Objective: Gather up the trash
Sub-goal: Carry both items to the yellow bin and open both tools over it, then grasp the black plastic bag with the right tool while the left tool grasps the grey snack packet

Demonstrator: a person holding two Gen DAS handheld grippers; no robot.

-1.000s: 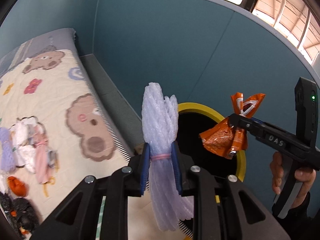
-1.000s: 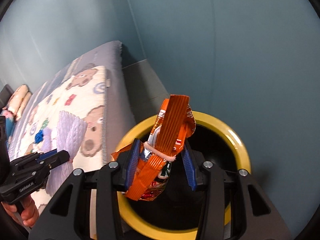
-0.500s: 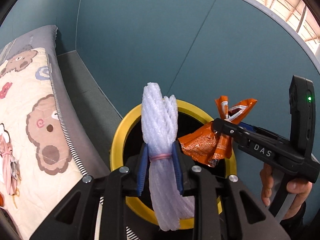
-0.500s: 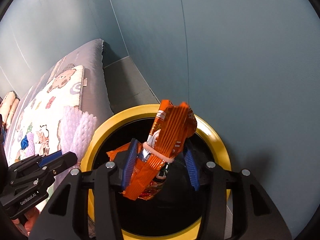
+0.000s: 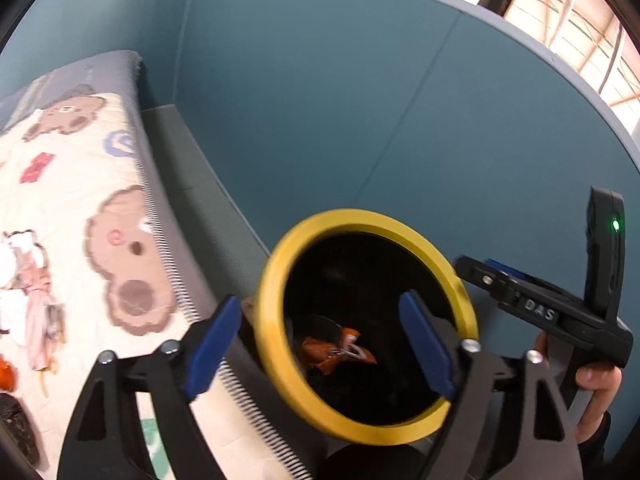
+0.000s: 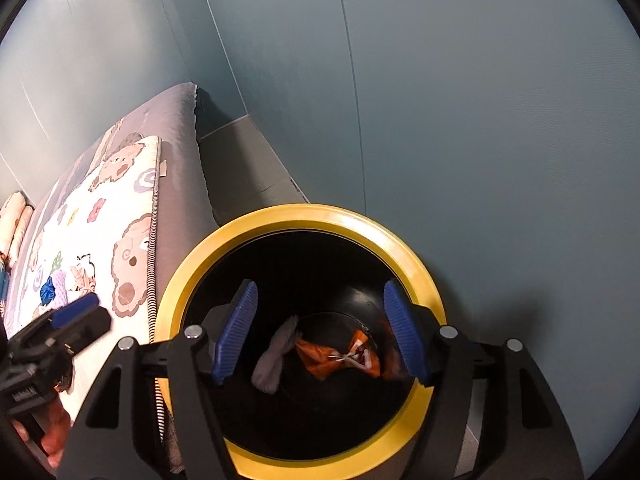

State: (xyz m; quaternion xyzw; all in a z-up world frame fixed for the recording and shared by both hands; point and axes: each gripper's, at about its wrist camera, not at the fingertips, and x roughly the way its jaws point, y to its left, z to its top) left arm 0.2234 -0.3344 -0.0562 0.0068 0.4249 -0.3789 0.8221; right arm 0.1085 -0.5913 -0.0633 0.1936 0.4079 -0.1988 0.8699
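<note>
Both tools hang over the bin point(image 6: 420, 264) with their blue pads spread wide and nothing between them: the left tool point(image 5: 320, 344) sits at the bin's bed-side rim, the right tool point(image 6: 320, 336) squarely above the black opening. Down at the bottom of the bin lie the orange wrapper point(image 6: 336, 356), crumpled and twisted at one end, and beside it the pale foam net point(image 6: 276, 356), its long axis running roughly toward the camera.

What remains of the trash is on the bed point(image 5: 72, 200): a loose cluster of pale and pink scraps point(image 5: 28, 280) on the bear-print quilt, with an orange piece point(image 5: 6, 376) and something dark point(image 5: 16, 428) near the frame's lower edge. That pile lies to the left of the bin, well apart from it, so the left tool is the nearer one and would probably reach it first; the right would have to cross over the bin's rim.
</note>
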